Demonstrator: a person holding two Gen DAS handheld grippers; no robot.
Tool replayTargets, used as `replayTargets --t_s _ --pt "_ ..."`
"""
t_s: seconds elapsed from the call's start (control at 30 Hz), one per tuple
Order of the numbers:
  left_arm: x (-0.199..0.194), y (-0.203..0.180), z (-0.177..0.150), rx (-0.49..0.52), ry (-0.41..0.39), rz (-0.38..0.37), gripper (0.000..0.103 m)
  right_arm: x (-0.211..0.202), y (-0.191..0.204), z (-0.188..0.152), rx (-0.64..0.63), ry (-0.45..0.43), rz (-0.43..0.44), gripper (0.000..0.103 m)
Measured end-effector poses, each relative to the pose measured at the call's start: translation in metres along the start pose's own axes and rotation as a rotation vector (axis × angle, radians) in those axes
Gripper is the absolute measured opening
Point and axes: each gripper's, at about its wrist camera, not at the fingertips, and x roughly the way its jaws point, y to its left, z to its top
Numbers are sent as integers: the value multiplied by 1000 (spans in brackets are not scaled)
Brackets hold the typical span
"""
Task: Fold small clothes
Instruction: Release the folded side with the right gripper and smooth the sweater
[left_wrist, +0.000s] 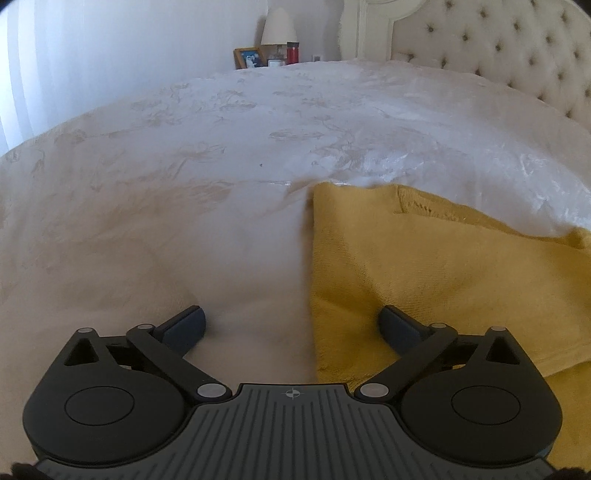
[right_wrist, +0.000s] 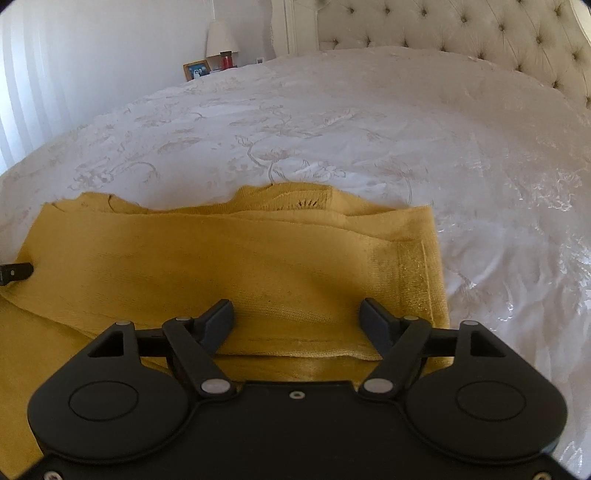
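Note:
A mustard yellow knit garment (right_wrist: 229, 258) lies partly folded on the white bedspread (right_wrist: 332, 129). It also shows in the left wrist view (left_wrist: 424, 269), at the right. My left gripper (left_wrist: 293, 325) is open and empty, low over the garment's left edge, one finger over the bedspread and one over the cloth. My right gripper (right_wrist: 297, 319) is open and empty, just above the garment's folded near edge by its right side. One tip of the left gripper (right_wrist: 16, 274) shows at the left edge of the right wrist view.
The bed has a tufted cream headboard (right_wrist: 461, 33) at the back right. A nightstand at the back holds a lamp (left_wrist: 277, 27), a framed photo (left_wrist: 248, 58) and a red cup (left_wrist: 292, 52). White curtains (right_wrist: 22, 92) hang at the left.

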Motion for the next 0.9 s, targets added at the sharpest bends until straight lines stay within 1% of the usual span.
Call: replayTargets --t_s 0.03,0.1,0.17,0.23,0.3,0.4,0.53,0.63,0.67,0.77,0.9 --pt "-5 0 1 -7 8 -7 102 -3 -1 1 9 1 4 78" --pt "-21 0 0 -7 -2 -28 102 -20 0 0 24 -14 22 79" --pt "-46 -2 -10 26 -16 -46 102 -40 2 -7 22 -29 32 79" --pt "-67 -4 -24 62 -15 -62 102 -58 3 -17 26 -22 43 79" --pt "-87 -7 -41 91 5 -86 102 -78 4 -34 30 -2 57 79" --pt "-111 -6 -67 105 49 -128 102 -103 5 -59 10 29 40 79" --pt "-140 -6 -99 122 75 -135 102 -137 3 -94 12 62 20 79" --pt "-156 -5 -120 105 102 -148 102 -159 1 -114 24 79 6 79" --pt "-159 -3 -122 100 111 -151 102 -165 1 -120 29 84 6 79" --pt "-170 0 -141 85 131 -155 102 -183 -1 -139 58 95 1 79" --pt "-186 0 -161 77 141 -157 102 -203 -6 -159 131 103 4 79"
